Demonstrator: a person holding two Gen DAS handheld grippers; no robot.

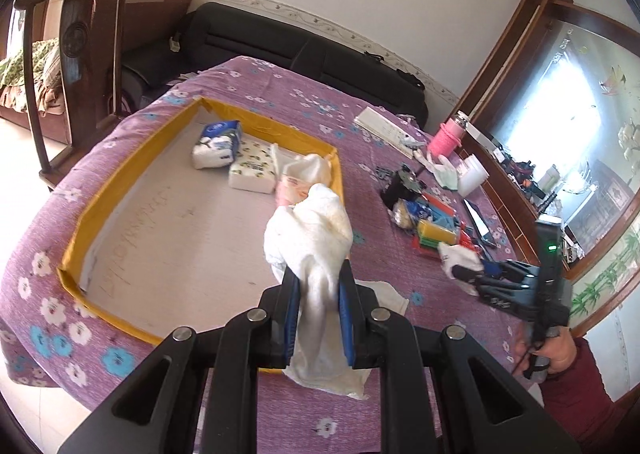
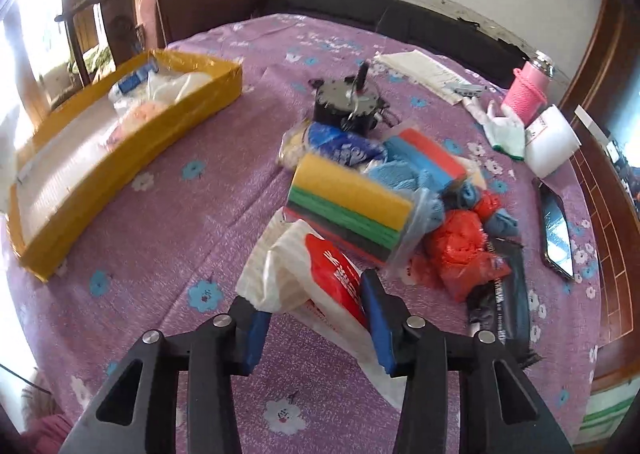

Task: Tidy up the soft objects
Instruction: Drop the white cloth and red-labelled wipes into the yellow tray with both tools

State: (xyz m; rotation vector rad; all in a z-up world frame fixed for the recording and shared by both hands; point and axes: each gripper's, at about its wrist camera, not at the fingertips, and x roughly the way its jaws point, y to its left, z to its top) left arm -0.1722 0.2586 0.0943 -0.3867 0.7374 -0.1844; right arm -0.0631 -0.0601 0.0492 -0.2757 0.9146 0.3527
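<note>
- While pinched in the left gripper [image 1: 318, 318], white cloth [image 1: 308, 238] hanging at the yellow tray [image 1: 96, 205]'s near-right corner, tray ahead-left.
- Right gripper [image 2: 316, 318] clamped across red-and-white tissue pack [image 2: 320, 282], long axis running forward.

The left gripper [image 1: 318, 286] points forward and down, its blue-padded jaws clamped tight on a white cloth [image 1: 310, 230] that bunches up beyond the fingertips and hangs below them. The right gripper [image 2: 316, 318] tilts steeply down with its jaws narrowed around a red-and-white packet [image 2: 316, 282]. In the left wrist view, a hand [image 1: 554, 350] in a dark red sleeve [image 1: 580, 394] holds the right gripper's handle at the near right.
</note>
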